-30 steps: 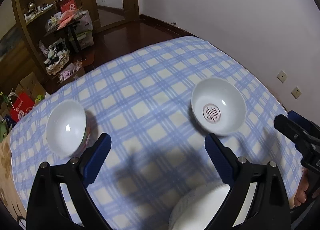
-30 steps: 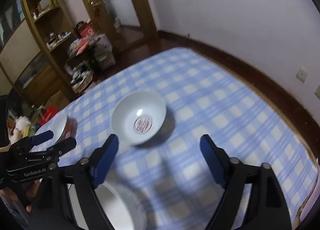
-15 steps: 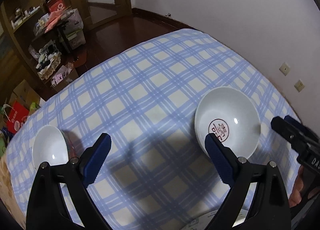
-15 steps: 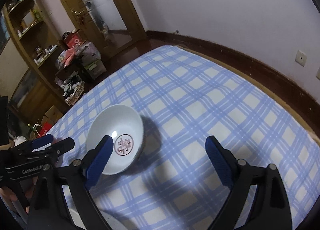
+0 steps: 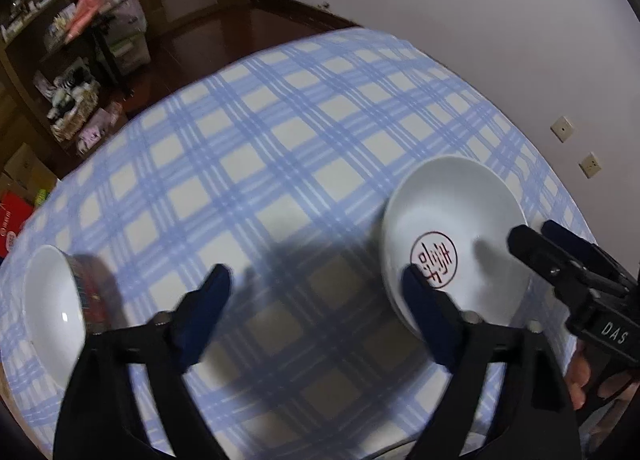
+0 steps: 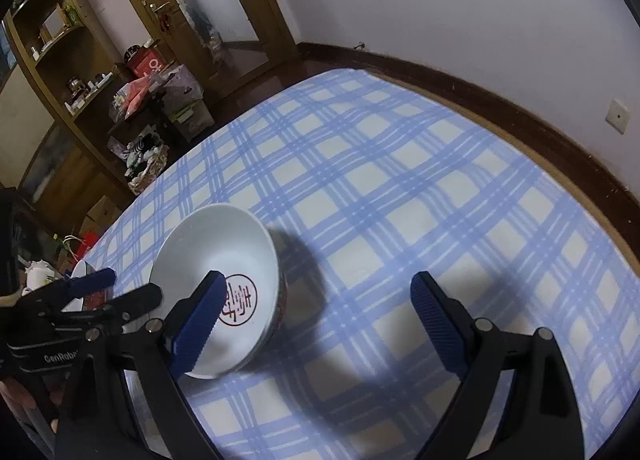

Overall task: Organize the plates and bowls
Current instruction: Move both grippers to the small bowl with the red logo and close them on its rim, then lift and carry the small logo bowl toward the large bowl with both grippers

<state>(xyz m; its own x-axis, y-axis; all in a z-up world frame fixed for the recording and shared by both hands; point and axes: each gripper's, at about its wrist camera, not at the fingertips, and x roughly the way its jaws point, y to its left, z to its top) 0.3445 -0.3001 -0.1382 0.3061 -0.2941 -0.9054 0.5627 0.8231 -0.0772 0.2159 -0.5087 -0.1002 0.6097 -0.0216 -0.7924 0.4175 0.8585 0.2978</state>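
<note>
A white bowl with a red seal mark inside (image 5: 460, 220) (image 6: 216, 260) stands on the blue checked tablecloth (image 5: 280, 164). My left gripper (image 5: 316, 284) hovers just left of it. Its jaws are closing with only cloth between them, and its right finger overlaps the bowl's near rim. My right gripper (image 6: 318, 284) is open, its left finger over the bowl's inside and its right finger above bare cloth. A smaller white bowl with a red patterned outside (image 5: 52, 312) (image 6: 80, 272) sits at the table's left edge. Each gripper shows in the other's view: left gripper (image 6: 132, 286), right gripper (image 5: 534, 232).
Wooden shelves (image 6: 60, 72) and a loaded side table (image 6: 160, 92) stand beyond the far-left table edge, next to a door (image 6: 240, 0). A white wall with sockets (image 5: 562, 128) runs along the right side. A hand (image 5: 580, 380) holds the right gripper.
Both grippers moved forward and down towards the seal-marked bowl, which now looks larger and closer. The white plate near the bottom edge has left both views. The left jaws have narrowed a little.
</note>
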